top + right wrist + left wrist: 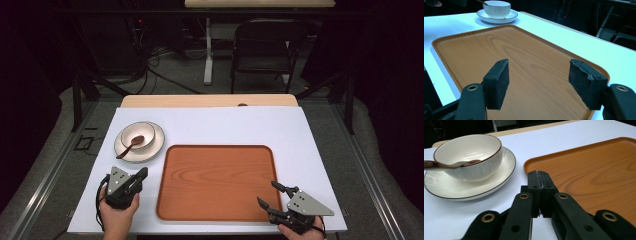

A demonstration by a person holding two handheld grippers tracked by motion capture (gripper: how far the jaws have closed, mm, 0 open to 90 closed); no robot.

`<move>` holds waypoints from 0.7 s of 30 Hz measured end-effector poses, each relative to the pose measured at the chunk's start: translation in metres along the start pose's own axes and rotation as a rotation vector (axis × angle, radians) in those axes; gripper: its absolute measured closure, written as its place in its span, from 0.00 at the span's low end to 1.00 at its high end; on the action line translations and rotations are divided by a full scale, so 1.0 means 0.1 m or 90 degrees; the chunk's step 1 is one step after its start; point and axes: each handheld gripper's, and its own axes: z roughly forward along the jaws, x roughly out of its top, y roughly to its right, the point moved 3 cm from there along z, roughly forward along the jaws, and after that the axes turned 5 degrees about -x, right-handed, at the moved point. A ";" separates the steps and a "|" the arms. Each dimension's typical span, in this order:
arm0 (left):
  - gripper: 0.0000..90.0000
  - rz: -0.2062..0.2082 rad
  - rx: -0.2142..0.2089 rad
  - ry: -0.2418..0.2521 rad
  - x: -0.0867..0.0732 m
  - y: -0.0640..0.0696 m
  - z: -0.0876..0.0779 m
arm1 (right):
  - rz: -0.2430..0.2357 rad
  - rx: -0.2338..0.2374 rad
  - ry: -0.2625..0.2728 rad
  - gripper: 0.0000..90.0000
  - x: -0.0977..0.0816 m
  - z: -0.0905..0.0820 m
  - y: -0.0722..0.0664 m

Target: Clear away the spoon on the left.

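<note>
A white bowl (138,135) sits on a white plate (156,142) at the left of the table, with a brown spoon (131,146) resting in it. An orange wooden tray (216,182) lies bare in the middle. My left gripper (143,173) rests on the white table below the plate, left of the tray; its jaws are shut with nothing between them. In the left gripper view the shut gripper (539,173) points at the tray's corner (530,163), beside the bowl (471,157). My right gripper (270,195) stands open over the tray's near right corner. The open right gripper (537,77) holds nothing.
The white table top (225,125) ends at a wooden strip along the back. A black folding chair (265,45) and table legs stand on the floor behind. Dark floor surrounds the table on both sides.
</note>
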 end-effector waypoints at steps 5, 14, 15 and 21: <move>1.00 -0.015 0.014 -0.002 -0.01 -0.07 -0.01 | 0.000 0.000 -0.001 0.36 0.00 0.00 0.00; 1.00 -0.043 0.045 0.017 0.01 -0.24 -0.05 | -0.001 0.000 -0.001 0.36 0.00 0.00 0.00; 1.00 -0.043 0.049 0.017 0.02 -0.26 -0.06 | -0.001 0.000 -0.001 0.36 0.00 0.00 0.00; 1.00 -0.054 0.065 0.020 0.04 -0.37 -0.05 | -0.001 0.001 -0.004 0.36 -0.01 0.01 0.00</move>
